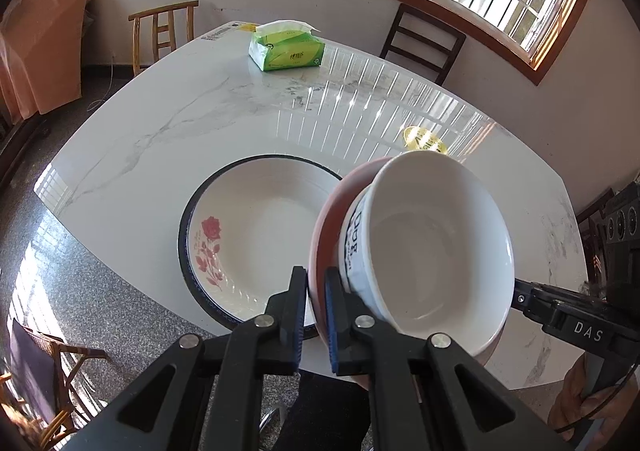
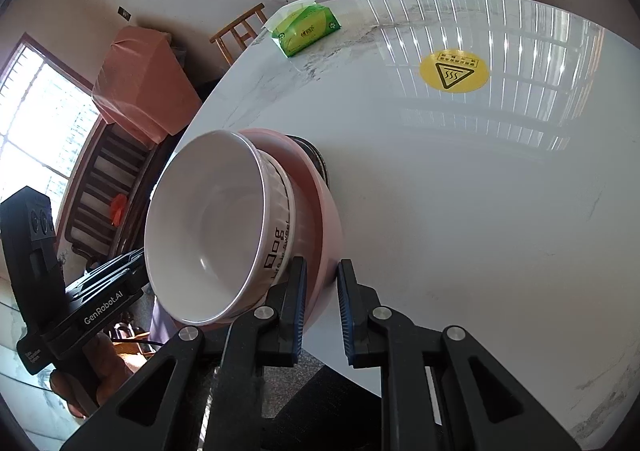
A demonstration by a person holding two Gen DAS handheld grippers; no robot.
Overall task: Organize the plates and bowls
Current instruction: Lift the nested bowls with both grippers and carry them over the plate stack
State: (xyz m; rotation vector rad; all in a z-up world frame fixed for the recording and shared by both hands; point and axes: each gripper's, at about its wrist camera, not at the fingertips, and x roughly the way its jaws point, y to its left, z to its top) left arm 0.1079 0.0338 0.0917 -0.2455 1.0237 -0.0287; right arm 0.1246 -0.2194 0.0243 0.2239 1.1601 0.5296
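A white bowl (image 1: 432, 251) with dark lettering sits nested in a pink dish (image 1: 320, 235), and the pair hangs tilted just above the table. My left gripper (image 1: 316, 279) is shut on the pink dish's near rim. My right gripper (image 1: 520, 291) clamps the opposite rim. In the right wrist view the right gripper (image 2: 322, 271) is shut on the pink dish (image 2: 316, 211), with the white bowl (image 2: 208, 223) inside and the left gripper (image 2: 136, 263) at the far side. A deep white plate (image 1: 256, 227) with a red rose and dark blue rim lies on the table, partly under the stack (image 2: 318, 159).
The white marble table (image 1: 180, 123) bears a green tissue pack (image 1: 286, 49) at the far end and a round yellow warning sticker (image 2: 454, 69). Wooden chairs (image 1: 164, 31) stand around the table. A person's hand (image 2: 92, 375) grips the left gripper's handle.
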